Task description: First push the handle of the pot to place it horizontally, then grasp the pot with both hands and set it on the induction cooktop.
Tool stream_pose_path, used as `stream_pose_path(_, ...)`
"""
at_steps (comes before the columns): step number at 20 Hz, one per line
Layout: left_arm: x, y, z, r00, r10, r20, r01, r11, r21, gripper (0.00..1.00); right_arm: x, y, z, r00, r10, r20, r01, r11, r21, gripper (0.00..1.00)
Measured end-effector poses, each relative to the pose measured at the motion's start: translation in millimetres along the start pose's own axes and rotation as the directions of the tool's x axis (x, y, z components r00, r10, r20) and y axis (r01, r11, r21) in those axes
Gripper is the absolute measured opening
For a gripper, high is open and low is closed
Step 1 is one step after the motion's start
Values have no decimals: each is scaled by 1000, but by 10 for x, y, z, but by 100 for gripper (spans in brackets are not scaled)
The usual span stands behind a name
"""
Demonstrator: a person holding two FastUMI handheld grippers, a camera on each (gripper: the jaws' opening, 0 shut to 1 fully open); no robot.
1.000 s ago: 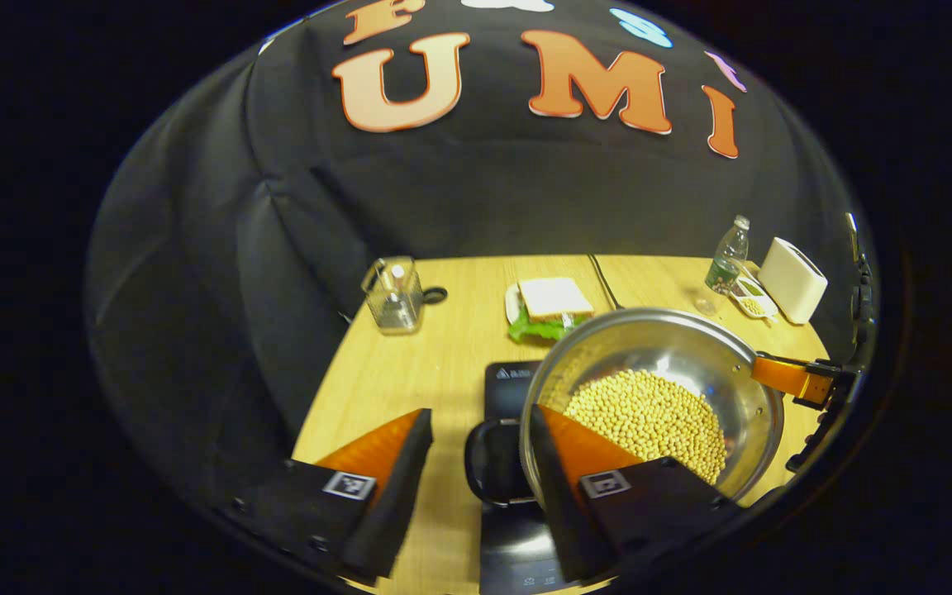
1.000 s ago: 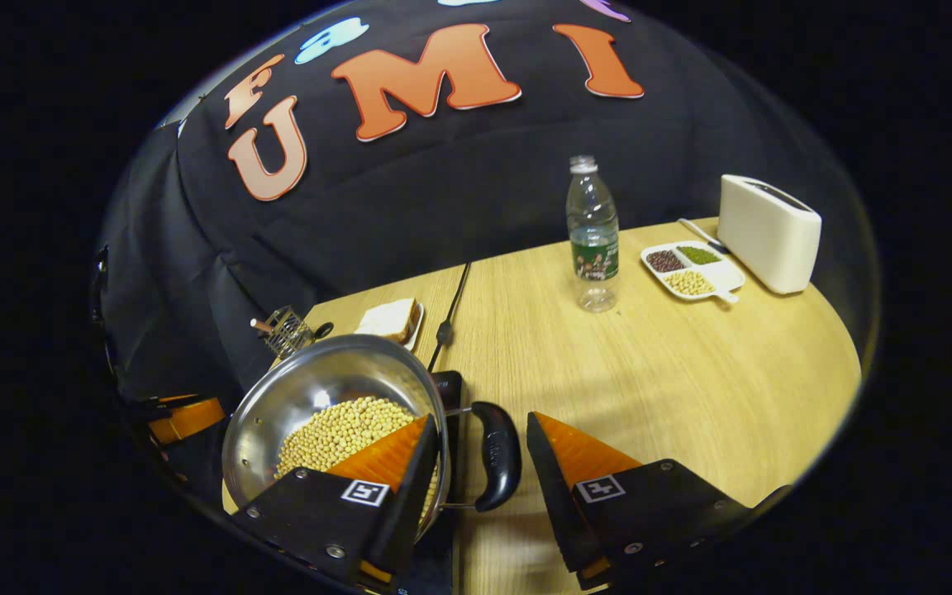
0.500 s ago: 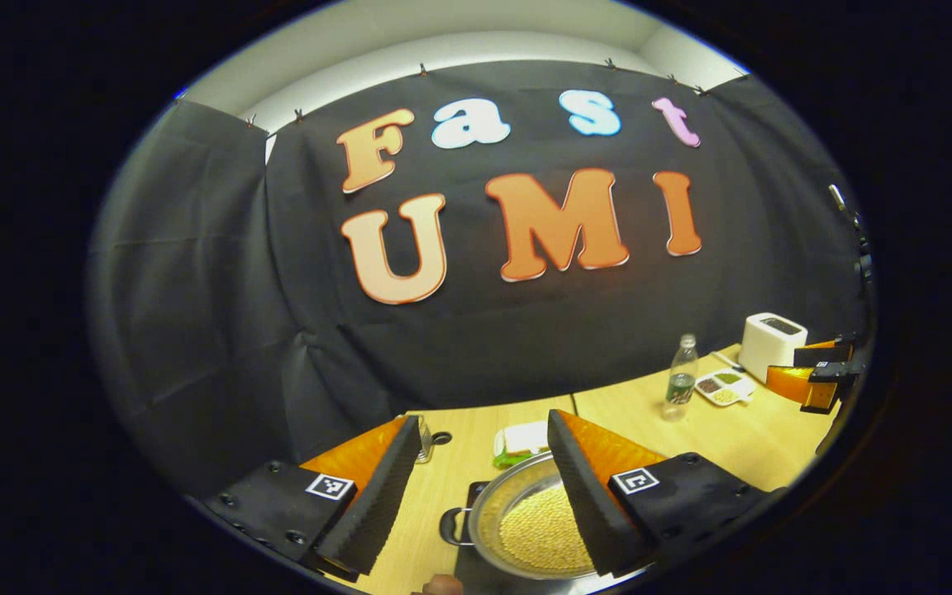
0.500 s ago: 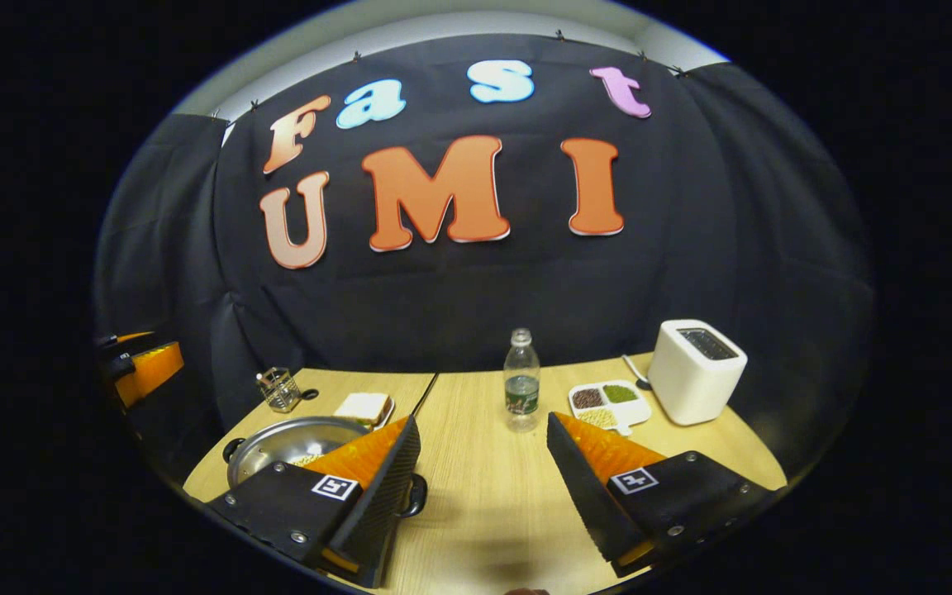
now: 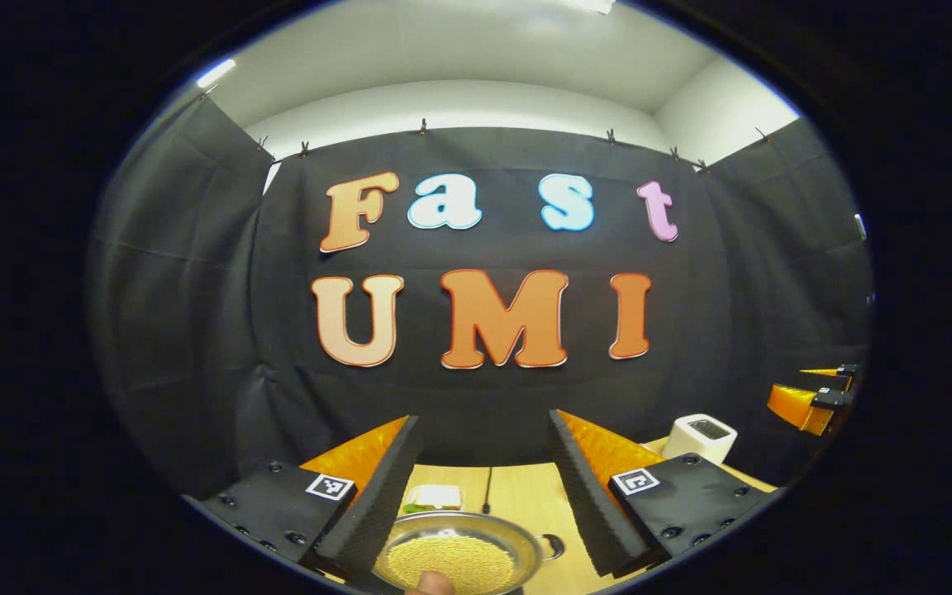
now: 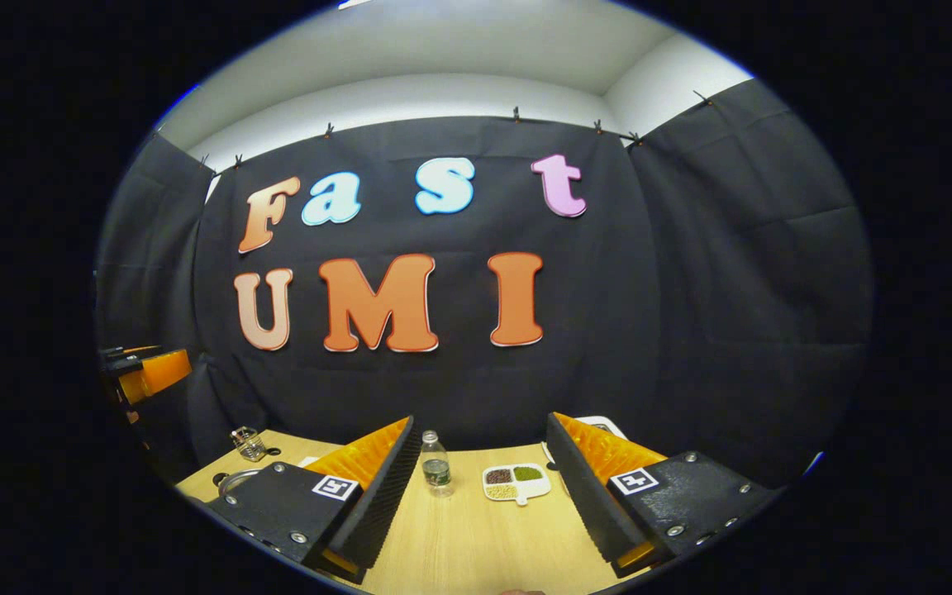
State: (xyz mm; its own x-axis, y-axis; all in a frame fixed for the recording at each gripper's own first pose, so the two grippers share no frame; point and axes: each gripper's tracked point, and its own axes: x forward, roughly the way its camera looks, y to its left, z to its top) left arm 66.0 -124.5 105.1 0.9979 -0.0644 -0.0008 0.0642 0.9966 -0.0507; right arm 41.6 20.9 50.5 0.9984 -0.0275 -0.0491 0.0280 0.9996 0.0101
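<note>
A steel pot (image 5: pixel 451 558) full of soybeans sits low on the wooden table (image 5: pixel 517 500), one loop handle (image 5: pixel 553 545) pointing right. My left gripper (image 5: pixel 483 421) is open, raised above and behind the pot, touching nothing. In the right gripper view, the pot's rim (image 6: pixel 232 481) peeks out left of my left finger. My right gripper (image 6: pixel 481 421) is open and empty, high over the table (image 6: pixel 476 529). Each gripper shows at the other view's edge: the right gripper (image 5: pixel 815 397) and the left gripper (image 6: pixel 145 372). I cannot make out the cooktop under the pot.
Behind the pot lie a sandwich plate (image 5: pixel 435 496) and a black cord (image 5: pixel 486 489). A white toaster (image 5: pixel 699 436) stands at the right. A water bottle (image 6: pixel 436 464), a divided dish of beans (image 6: pixel 513 481) and a wire holder (image 6: pixel 249 442) sit on the table.
Both grippers have left the pot's handles, lifted and drawn back, tilting up toward the wall. The pot stays on the table, smaller and lower in both views.
</note>
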Motion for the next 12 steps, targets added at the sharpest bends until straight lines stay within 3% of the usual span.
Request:
stream_pose_path(1,-44,-71,117,1000,-2,15,2,1000,-5,100,-49,-110,100,1000,-11,19,11,1000,-1,95)
stream_pose_path(2,-89,-103,273,999,12,46,-13,1000,13,93,-93,-199,191,999,-19,34,19,1000,1,95)
stream_pose_path(3,-146,-141,437,997,29,78,-31,999,34,96,-139,-273,274,999,-21,49,21,1000,6,95)
stream_pose_path(4,-167,-248,548,995,19,96,-23,999,39,100,-183,-337,351,998,-19,59,18,1000,13,95)
stream_pose_path(7,-296,-594,745,992,-40,120,38,999,18,97,-272,-543,538,995,-31,90,29,999,32,95)
stream_pose_path(9,-319,-671,806,990,-52,129,50,999,20,97,-310,-658,613,993,-44,111,40,999,36,100)
stream_pose_path(11,-298,-777,740,992,-67,111,65,998,18,97,-371,-723,631,992,-44,121,40,999,35,95)
stream_pose_path(12,-298,-781,729,992,-59,110,57,998,21,97,-378,-745,605,992,-44,121,39,999,36,100)
